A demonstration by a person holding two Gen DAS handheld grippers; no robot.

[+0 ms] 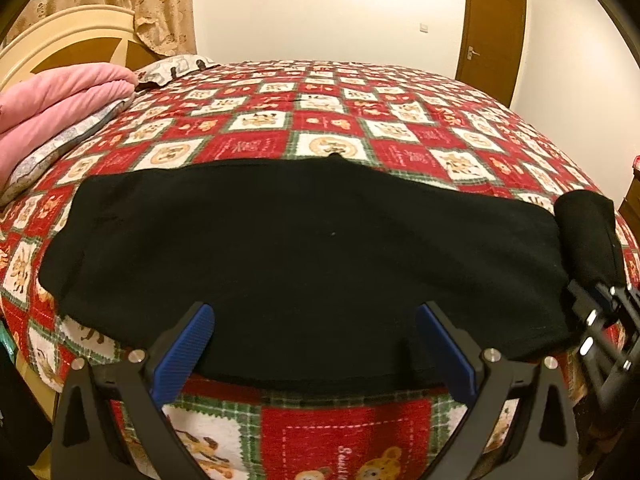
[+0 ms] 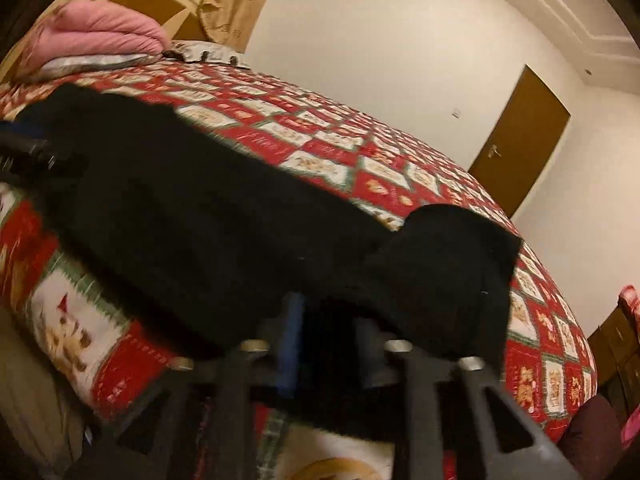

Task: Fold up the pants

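Item: black soft-knit pants [image 1: 304,256], laid crosswise as a long band on the near part of the bed, near edge lying just short of the mattress edge.

Support: red, white and green checked bedcover with bear motifs [image 1: 360,128], spread flat over the bed, which gives a broad folding surface.

Left gripper [image 1: 316,344], black frame with blue ribbed pads: at 6 o'clock in the left wrist view, fingers wide apart, one at either side of the near hem, holding nothing. Judged to be poised to take the edge.

Right gripper [image 2: 328,320], same make: at 6 o'clock in its own view, blurred. Its fingers are drawn close together with black cloth between them, so it appears clamped on the right end of the pants. That end stands up as a raised hump, at 3 o'clock in the left wrist view. Judged reason: lifting the end to carry it over toward the other end for a fold.

Surroundings: pink padded quilt [image 1: 60,100], folded, at 9 to 10 o'clock on a grey patterned pillow [image 1: 64,144]; cream wooden headboard [image 1: 60,36] behind; beige printed curtain [image 1: 160,4] at 11 o'clock; brown wooden door [image 1: 492,36] at 1 o'clock.

Status, judged: the fold is just beginning, with most of the garment lying flat.
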